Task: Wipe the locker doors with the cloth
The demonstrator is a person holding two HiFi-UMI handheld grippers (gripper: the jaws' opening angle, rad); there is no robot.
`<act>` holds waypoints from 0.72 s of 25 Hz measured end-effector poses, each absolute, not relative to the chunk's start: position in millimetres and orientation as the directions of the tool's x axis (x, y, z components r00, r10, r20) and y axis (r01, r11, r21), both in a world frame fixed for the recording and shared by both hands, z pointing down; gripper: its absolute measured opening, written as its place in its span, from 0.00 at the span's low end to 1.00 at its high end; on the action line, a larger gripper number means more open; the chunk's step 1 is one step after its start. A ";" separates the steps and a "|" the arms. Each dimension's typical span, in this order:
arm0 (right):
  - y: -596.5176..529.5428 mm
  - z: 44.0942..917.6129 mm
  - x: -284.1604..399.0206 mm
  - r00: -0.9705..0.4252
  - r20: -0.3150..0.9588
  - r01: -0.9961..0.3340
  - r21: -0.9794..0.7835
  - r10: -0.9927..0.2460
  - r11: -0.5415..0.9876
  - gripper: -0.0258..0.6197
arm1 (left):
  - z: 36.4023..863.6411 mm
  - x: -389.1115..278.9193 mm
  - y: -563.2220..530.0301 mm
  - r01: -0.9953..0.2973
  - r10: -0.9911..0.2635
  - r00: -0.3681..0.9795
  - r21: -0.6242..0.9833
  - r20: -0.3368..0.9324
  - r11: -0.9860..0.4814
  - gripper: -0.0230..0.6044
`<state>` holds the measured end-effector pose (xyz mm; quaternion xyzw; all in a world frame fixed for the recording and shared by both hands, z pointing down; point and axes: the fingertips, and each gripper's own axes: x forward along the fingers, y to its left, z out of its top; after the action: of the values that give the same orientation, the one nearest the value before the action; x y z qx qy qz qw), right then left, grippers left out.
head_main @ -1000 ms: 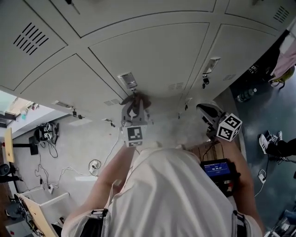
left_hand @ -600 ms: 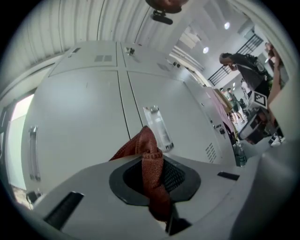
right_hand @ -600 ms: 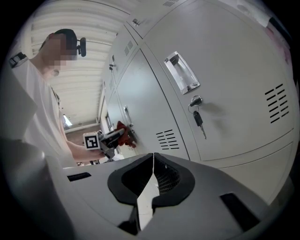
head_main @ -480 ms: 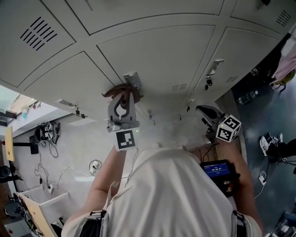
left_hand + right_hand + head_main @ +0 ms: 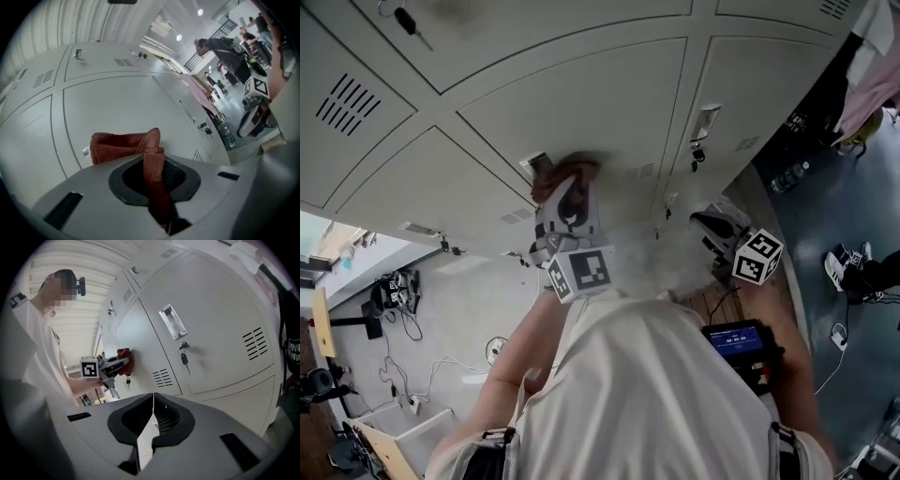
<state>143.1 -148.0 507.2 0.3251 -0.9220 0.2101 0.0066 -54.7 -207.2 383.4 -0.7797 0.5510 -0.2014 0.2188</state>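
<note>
A rust-red cloth [image 5: 566, 174] is pressed against a pale grey locker door [image 5: 581, 103], just right of its recessed handle [image 5: 535, 165]. My left gripper [image 5: 569, 195] is shut on the cloth. In the left gripper view the cloth [image 5: 123, 145] runs up between the jaws and bunches flat on the door [image 5: 117, 103]. My right gripper [image 5: 712, 225] hangs lower right, away from the doors, with its marker cube [image 5: 757, 258] below it. In its own view the right gripper [image 5: 153, 399] is shut with nothing in it, and the left gripper [image 5: 115, 363] and cloth [image 5: 124, 357] show at the door.
The neighbouring door has a handle [image 5: 172, 322] and a key [image 5: 184, 358] in its lock. Pink clothing [image 5: 872, 75] hangs at the right end of the lockers. A bottle [image 5: 792, 176] and shoes [image 5: 844, 267] lie on the dark floor. A black device [image 5: 741, 342] sits at the person's waist.
The left gripper has swept the cloth across the door: first left past the handle, then back to the handle's right side. The right gripper has stayed put.
</note>
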 end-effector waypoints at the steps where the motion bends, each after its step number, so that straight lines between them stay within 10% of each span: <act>1: -146.6 507.2 145.7 -0.785 0.146 -0.606 -0.384 -0.602 0.697 0.07 | 382.4 -46.0 -208.9 -0.750 -0.945 0.318 -0.589 0.077 -0.301 0.10; 18: -109.5 509.5 229.0 -0.673 0.130 -0.707 -0.402 -0.728 0.582 0.07 | 439.0 107.2 -242.8 -0.674 -0.822 0.526 -0.483 0.217 -0.559 0.10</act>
<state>229.0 -109.5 509.5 0.4035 -0.8890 0.2152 -0.0244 107.2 -242.8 439.0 -0.8562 0.4370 -0.2149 0.1725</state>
